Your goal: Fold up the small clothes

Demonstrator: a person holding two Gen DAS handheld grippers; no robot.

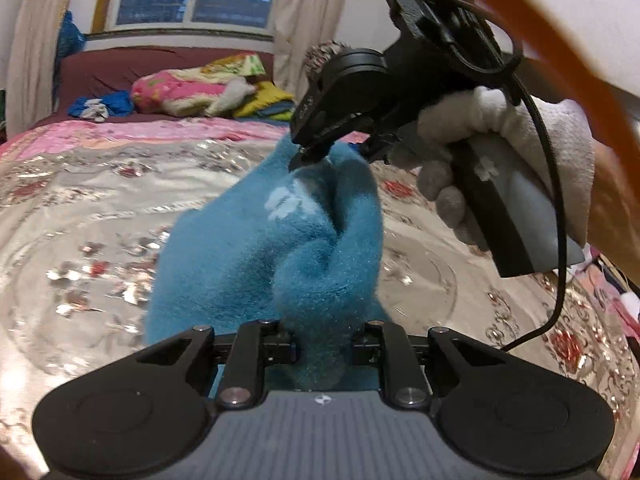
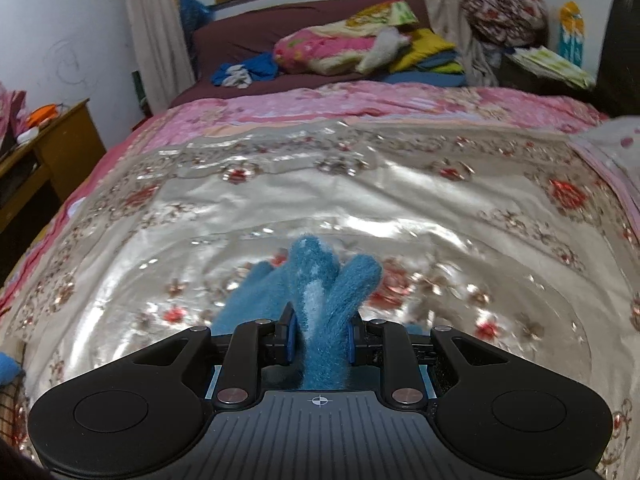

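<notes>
A fuzzy blue sock (image 1: 272, 248) with a white mark hangs stretched between both grippers above the bed. My left gripper (image 1: 324, 344) is shut on its near end; the cloth bunches between the jaws. My right gripper (image 1: 320, 152), held by a white-gloved hand (image 1: 500, 128), is shut on the far end, up and right in the left wrist view. In the right wrist view the right gripper (image 2: 320, 340) pinches the blue sock (image 2: 316, 280), whose folds stick up past the fingers.
A shiny floral bedspread (image 2: 320, 184) covers the bed below. A pile of pink, yellow and blue bedding (image 2: 360, 48) lies at the far end under the window. A wooden table (image 2: 52, 148) stands left of the bed. A black cable (image 1: 556, 240) hangs from the right gripper.
</notes>
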